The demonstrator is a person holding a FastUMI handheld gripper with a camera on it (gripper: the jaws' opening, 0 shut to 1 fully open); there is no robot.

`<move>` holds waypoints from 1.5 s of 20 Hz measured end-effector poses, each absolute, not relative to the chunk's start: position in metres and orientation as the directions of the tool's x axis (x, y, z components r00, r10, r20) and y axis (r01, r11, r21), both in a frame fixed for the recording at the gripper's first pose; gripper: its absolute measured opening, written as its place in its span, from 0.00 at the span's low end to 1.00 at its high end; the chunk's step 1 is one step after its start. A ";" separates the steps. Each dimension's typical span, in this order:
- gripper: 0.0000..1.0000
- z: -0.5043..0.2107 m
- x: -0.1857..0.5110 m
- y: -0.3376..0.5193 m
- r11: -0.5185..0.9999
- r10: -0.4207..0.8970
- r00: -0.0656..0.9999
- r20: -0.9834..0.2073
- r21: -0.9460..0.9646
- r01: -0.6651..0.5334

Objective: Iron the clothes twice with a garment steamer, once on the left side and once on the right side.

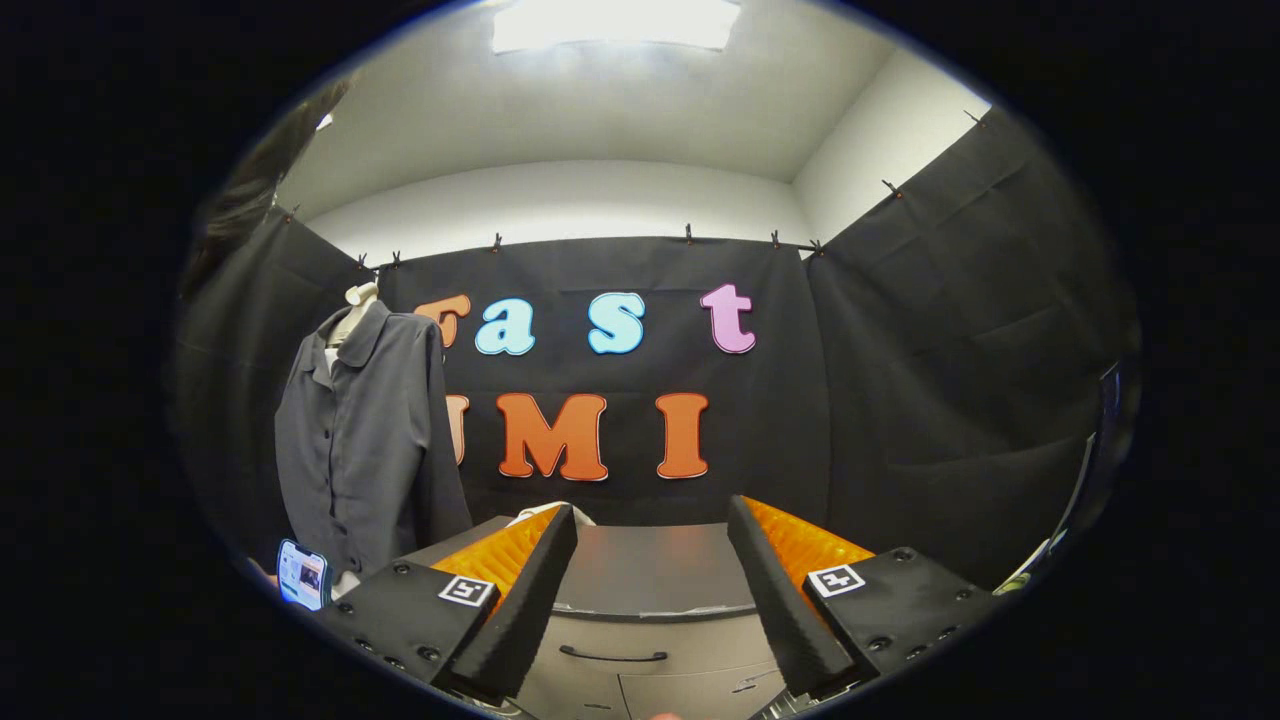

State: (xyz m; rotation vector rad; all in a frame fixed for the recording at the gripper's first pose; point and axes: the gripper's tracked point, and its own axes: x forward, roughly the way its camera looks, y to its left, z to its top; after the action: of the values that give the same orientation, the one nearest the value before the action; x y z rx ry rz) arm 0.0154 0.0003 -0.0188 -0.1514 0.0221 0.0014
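a small lit phone screen is seen at the far left, low beside the garment. just above it, a dark grey button-front shirt is hung on a pale mannequin form, well left of the fingers and beyond them. the hand-held gripper is held spread wide, with nothing gripped between the fingers. between them, a grey bench with a drawer handle is seen, and a pale object is partly hidden behind the left finger; whether it is the garment steamer cannot be told. if the steamer is grasped off-centre, it is likely to be tilted or dropped, and the shirt could be missed.
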 end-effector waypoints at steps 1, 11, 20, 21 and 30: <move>0.98 -0.018 0.016 0.000 0.988 -0.001 1.000 -0.022 -0.152 -0.002; 0.98 -0.020 0.019 0.001 0.988 -0.003 1.000 -0.020 -0.152 0.000; 0.98 -0.021 0.018 -0.002 0.989 -0.013 1.000 -0.024 -0.150 0.009; 0.98 -0.021 0.018 -0.003 0.989 -0.014 1.000 -0.025 -0.149 0.011; 0.98 -0.022 0.014 -0.003 0.989 -0.024 0.999 -0.028 -0.147 0.020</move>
State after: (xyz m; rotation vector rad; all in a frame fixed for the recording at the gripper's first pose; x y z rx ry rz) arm 0.0138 -0.0032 -0.0221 -0.1475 0.0300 -0.0218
